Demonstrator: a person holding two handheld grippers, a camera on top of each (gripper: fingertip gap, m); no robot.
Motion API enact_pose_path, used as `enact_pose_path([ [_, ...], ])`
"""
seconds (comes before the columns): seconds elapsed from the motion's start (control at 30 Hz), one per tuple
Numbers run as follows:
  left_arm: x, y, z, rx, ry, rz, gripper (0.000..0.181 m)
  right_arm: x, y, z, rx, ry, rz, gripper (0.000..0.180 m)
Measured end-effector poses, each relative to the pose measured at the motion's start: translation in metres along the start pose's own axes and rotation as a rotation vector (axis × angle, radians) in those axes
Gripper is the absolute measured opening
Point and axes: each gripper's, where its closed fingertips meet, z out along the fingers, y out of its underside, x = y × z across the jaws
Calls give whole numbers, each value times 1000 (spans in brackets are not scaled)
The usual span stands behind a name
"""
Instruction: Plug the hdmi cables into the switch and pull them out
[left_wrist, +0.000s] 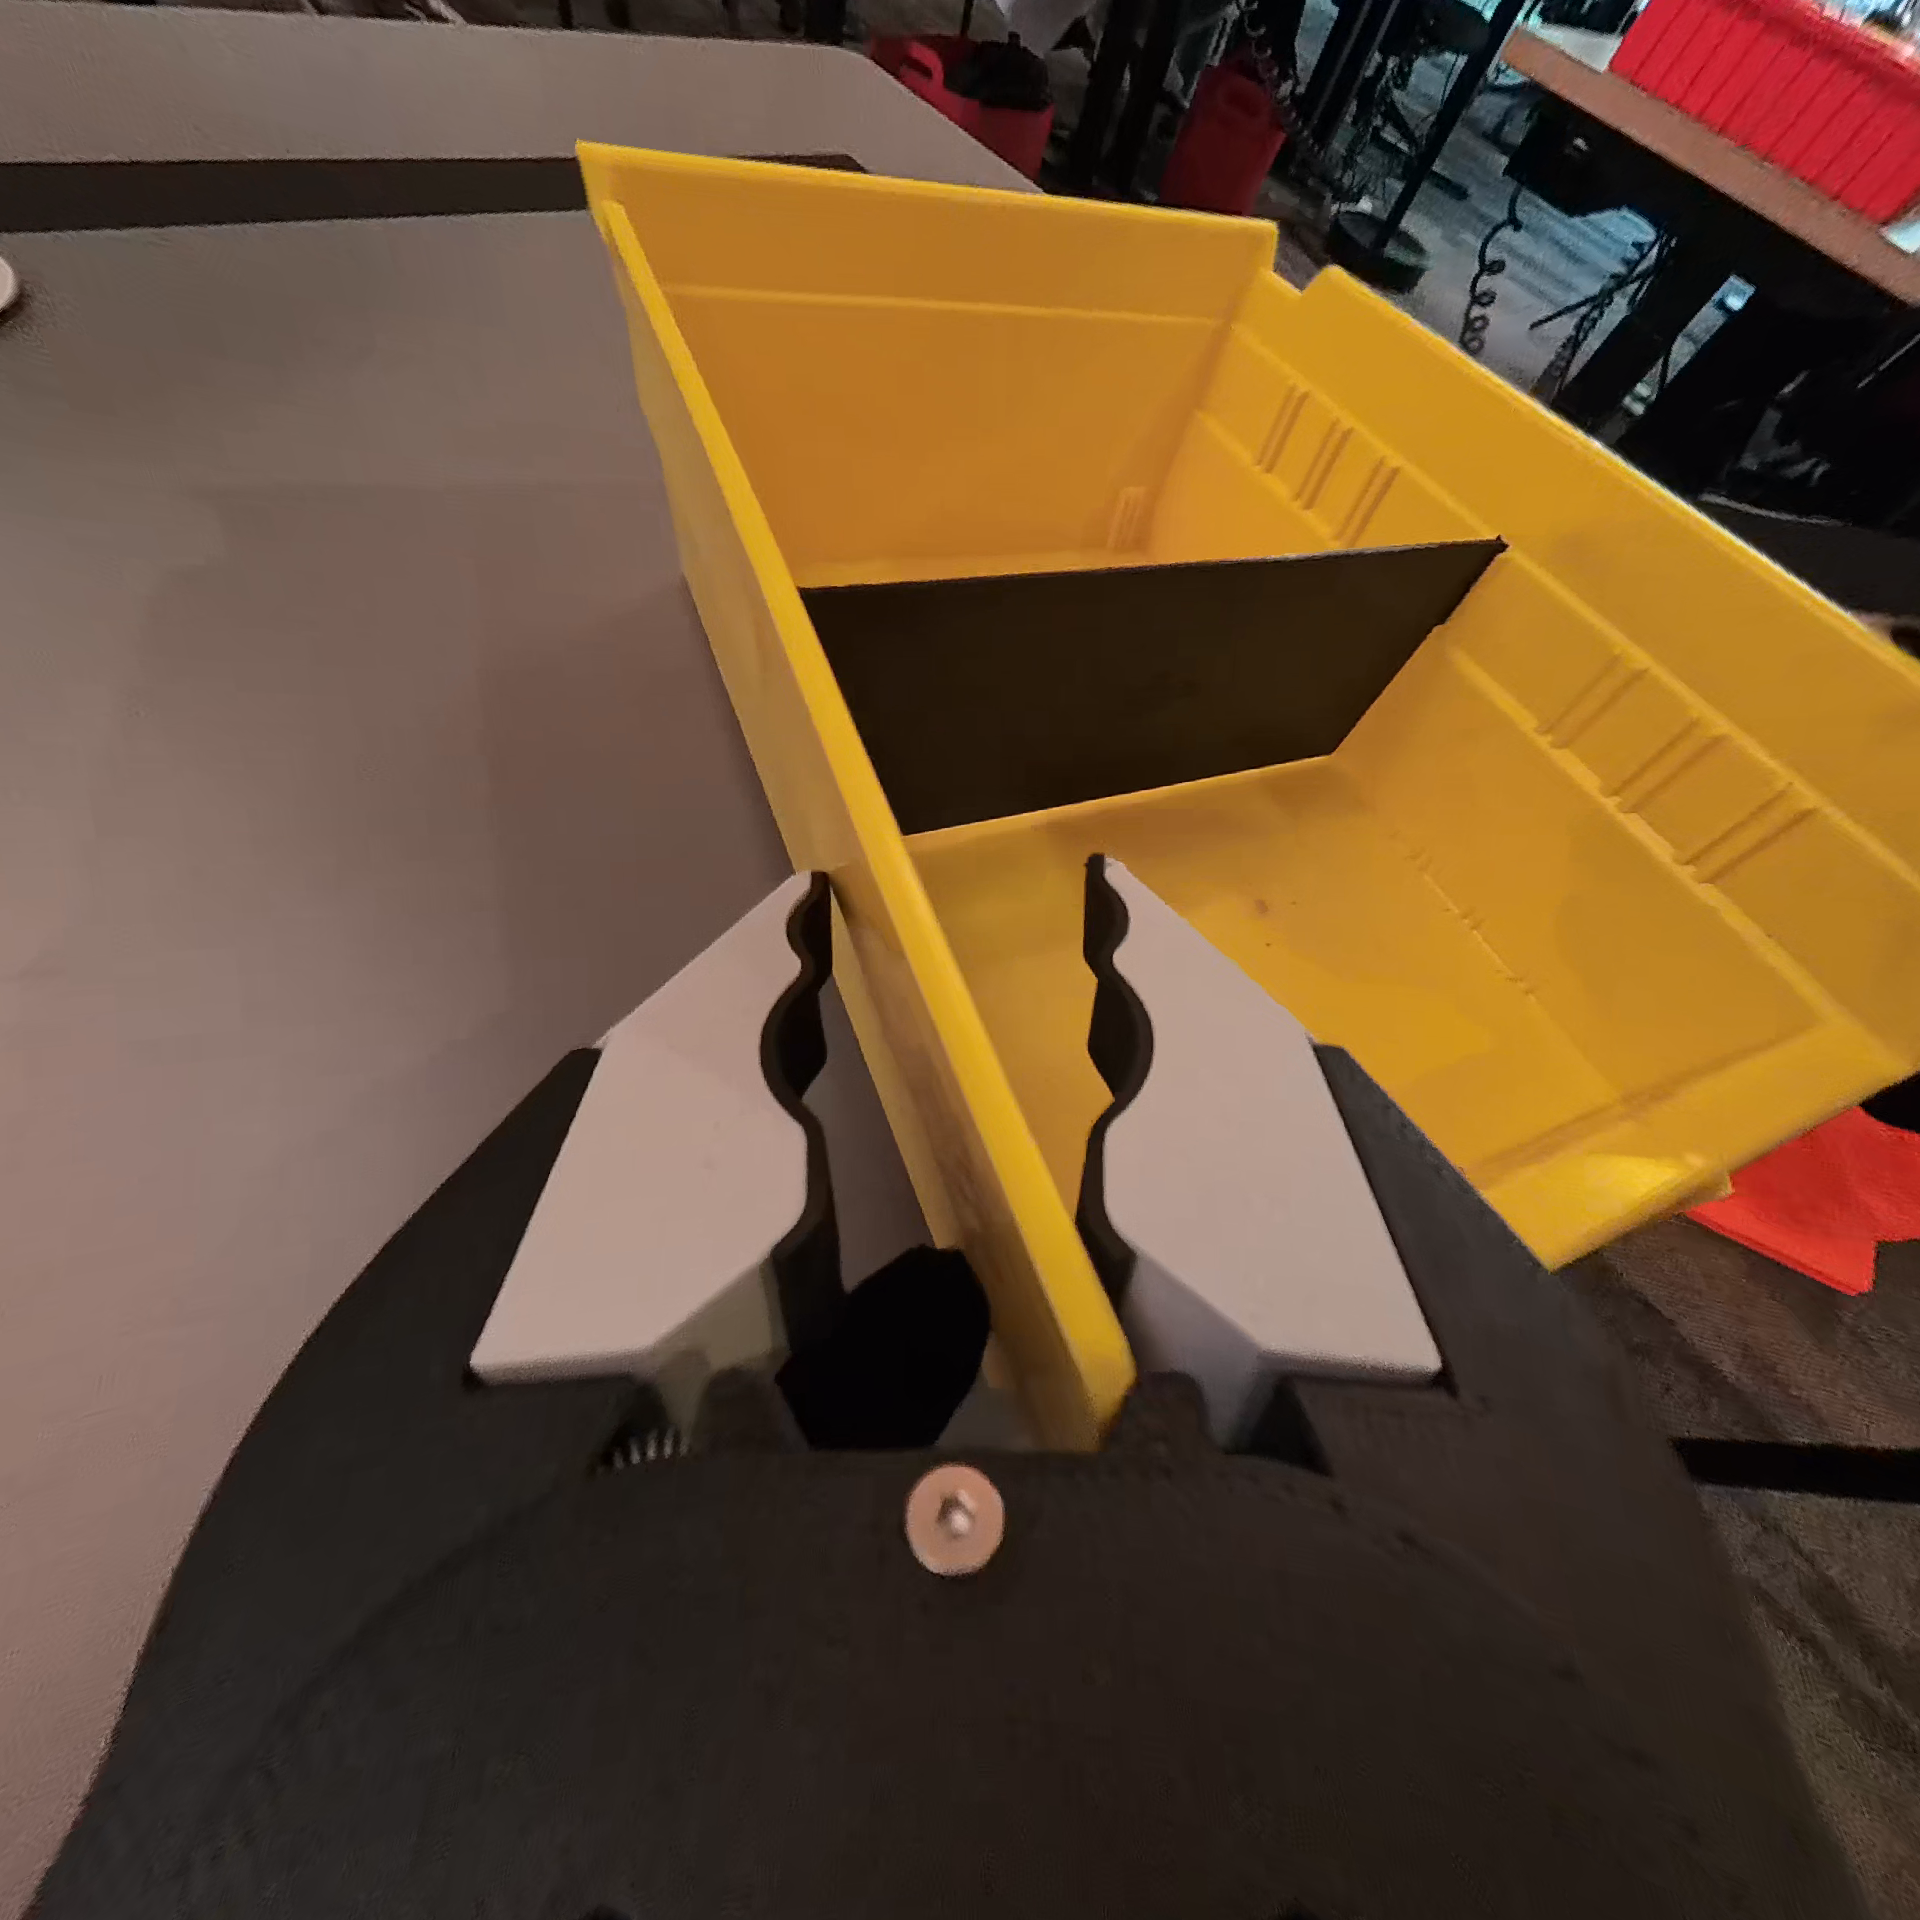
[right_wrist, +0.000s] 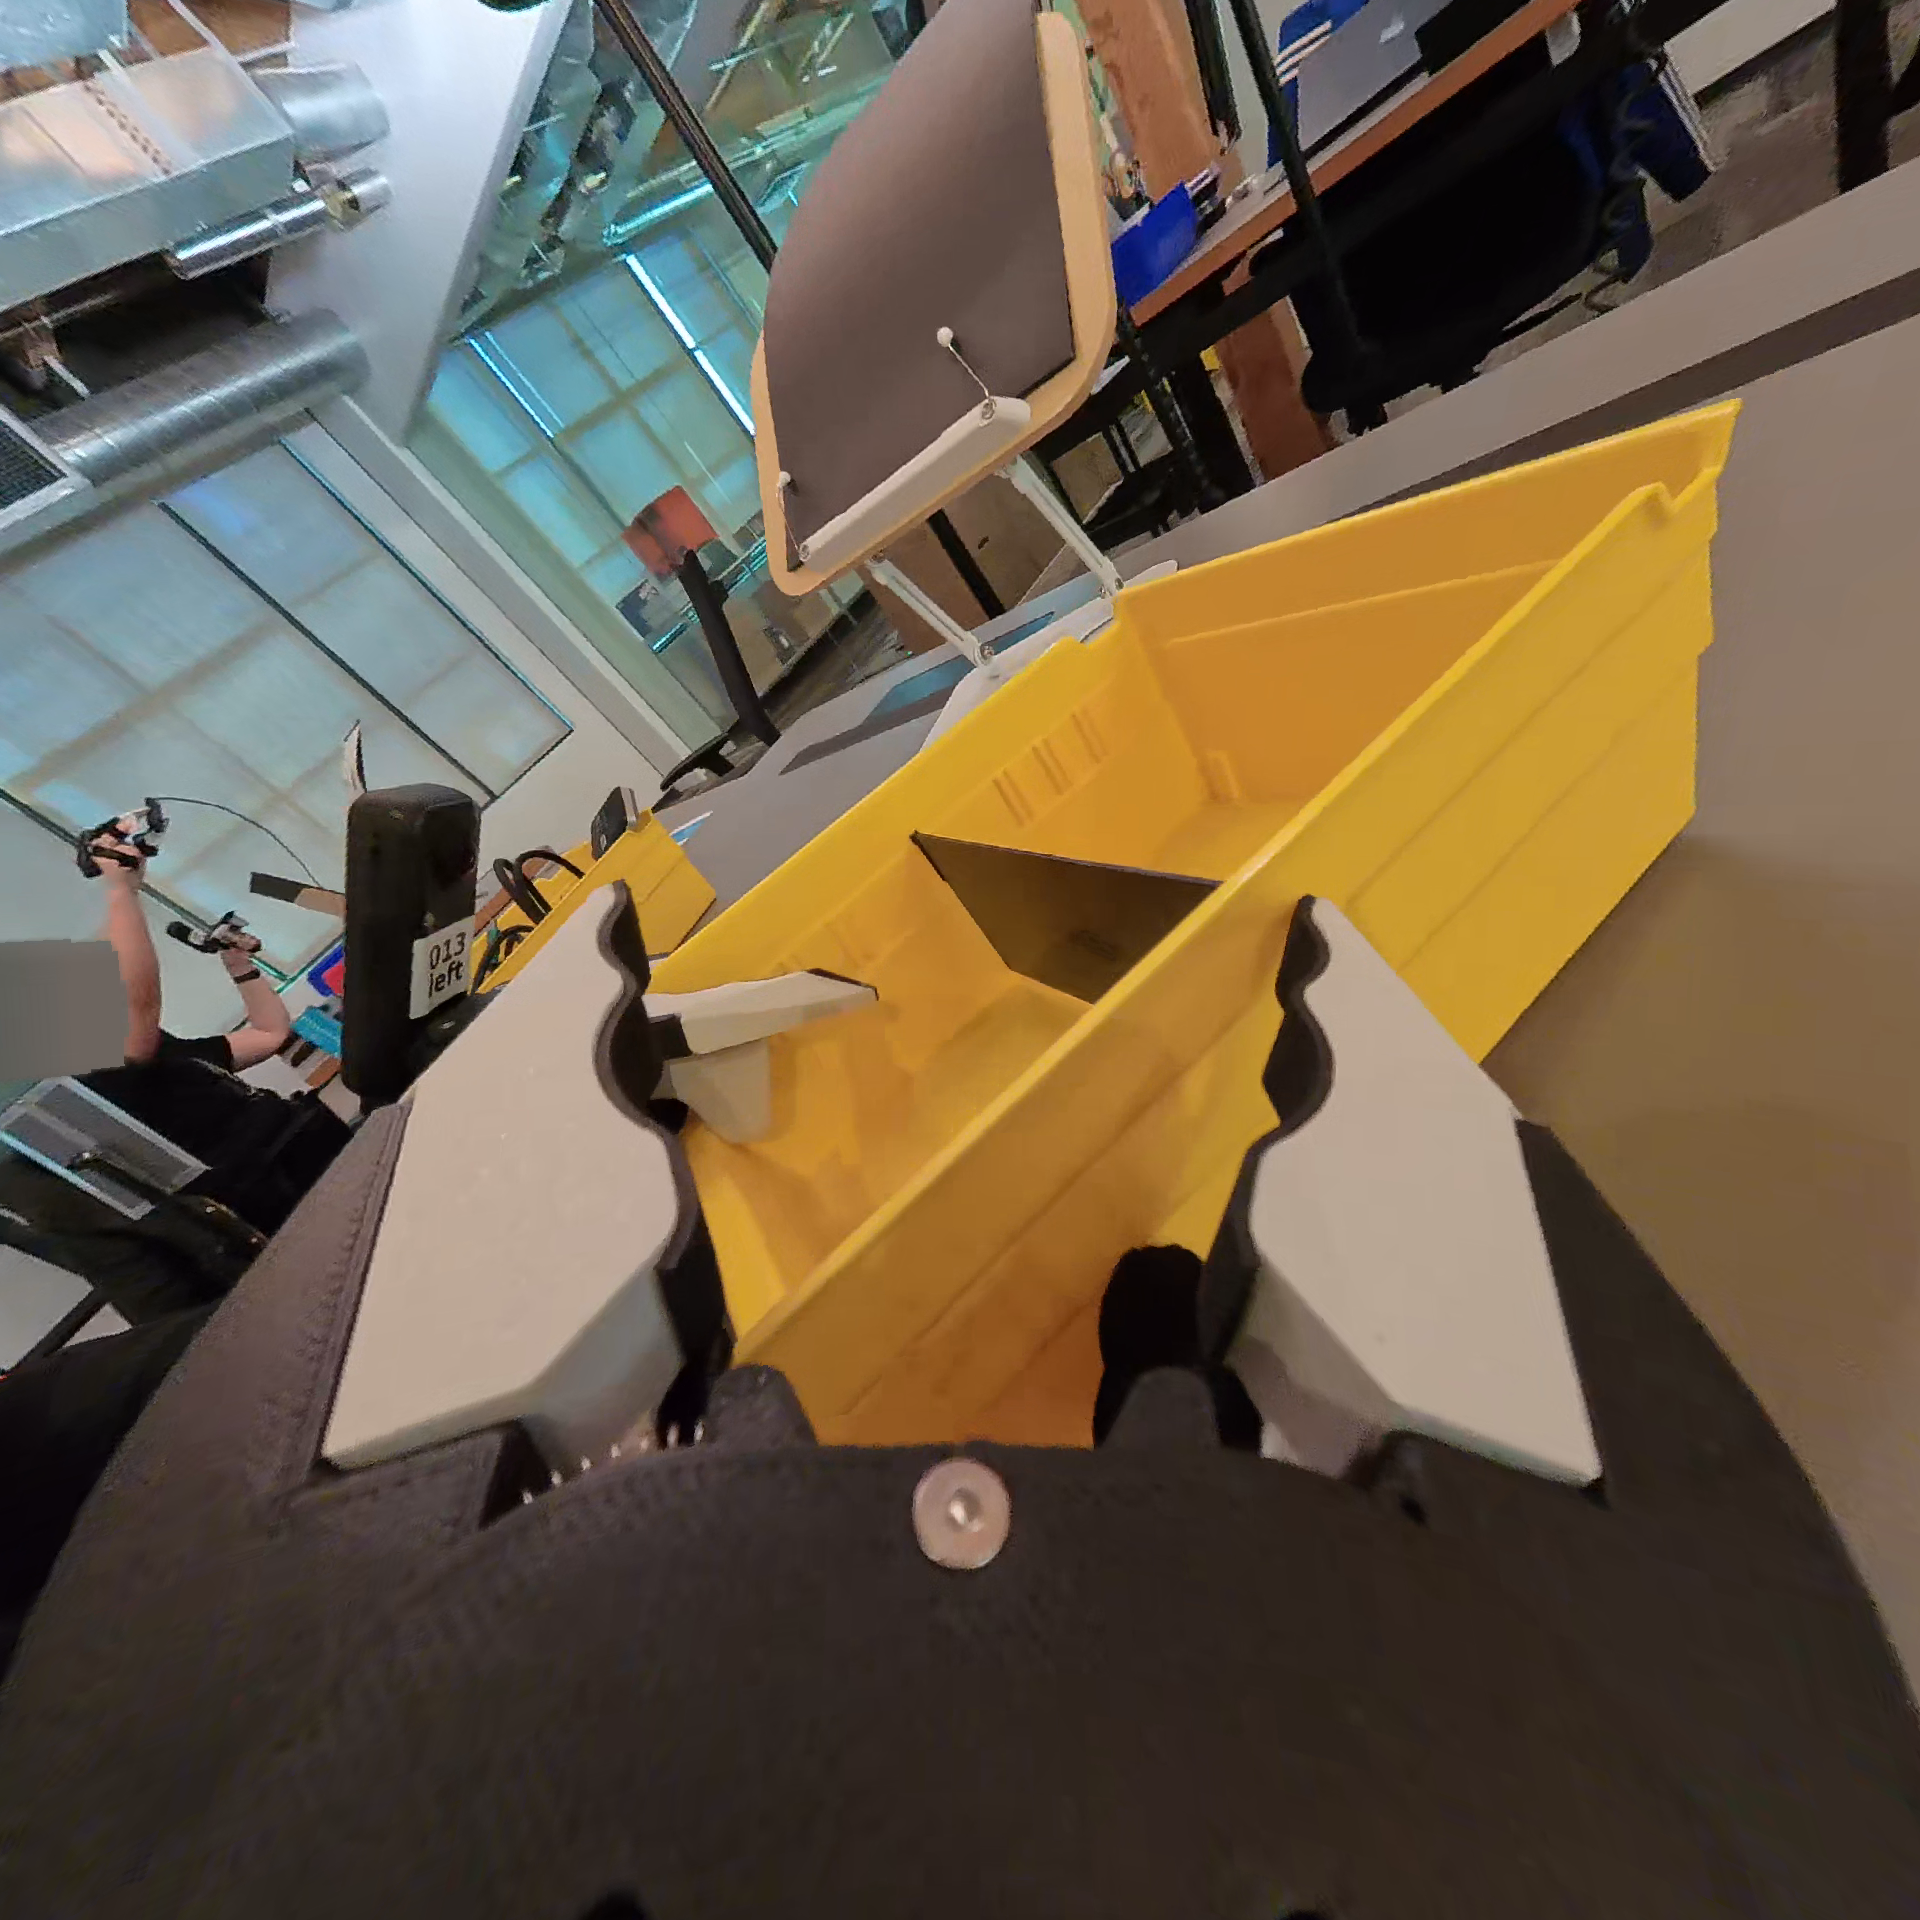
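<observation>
HDMI cables and the switch are showing in neither view. Both tools are straddling walls of a yellow bin (left_wrist: 1039, 416) tilting above the tabletop (left_wrist: 312, 623): left tool (left_wrist: 956, 883) and right tool (right_wrist: 961, 914) both spread, neither visibly clamping. Judging by this, bin handling is preceding any plugging; locating the cables is coming next.

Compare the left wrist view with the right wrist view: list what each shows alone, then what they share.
Left only: orange fabric on the floor, and red containers far off.
Right only: the left gripper at the bin's wall, a tilted board on a stand, and a person.
Both: the yellow bin, its black divider, and the grey table.
</observation>
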Motion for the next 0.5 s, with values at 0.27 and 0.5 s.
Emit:
enact_pose_path([
  [0.27, 17, 15, 14, -100, -12, 76, 53, 28, 7, 0, -76, 122, -104, 118],
  [0.5, 31, 23, 14, -115, 118, 8, 71, 38, 19, -5, -119, 277, -282, 108],
])
